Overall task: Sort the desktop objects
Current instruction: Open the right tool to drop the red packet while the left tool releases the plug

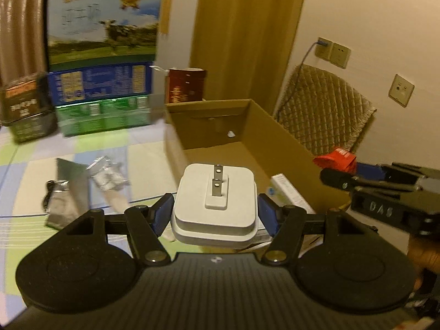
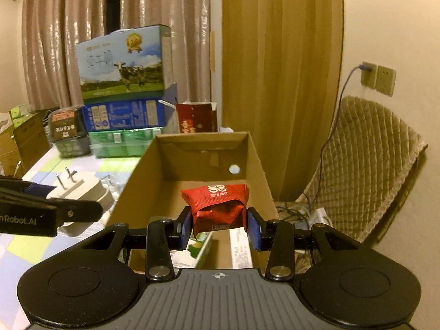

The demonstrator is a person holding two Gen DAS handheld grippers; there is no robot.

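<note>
Over cardboard box, right tool clamping red packet, left tool gripping white charger

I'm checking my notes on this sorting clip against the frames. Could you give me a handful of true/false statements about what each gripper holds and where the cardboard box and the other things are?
1. The left gripper holds a white plug adapter between its jaws. True.
2. The right gripper is open with nothing in it. False: its jaws are shut on a red packet.
3. The red packet is held over the open cardboard box. True.
4. The cardboard box is closed with a lid. False: its top is open, and a green and white carton lies inside.
5. A milk box with a cow picture tops the stack behind. True.
</note>
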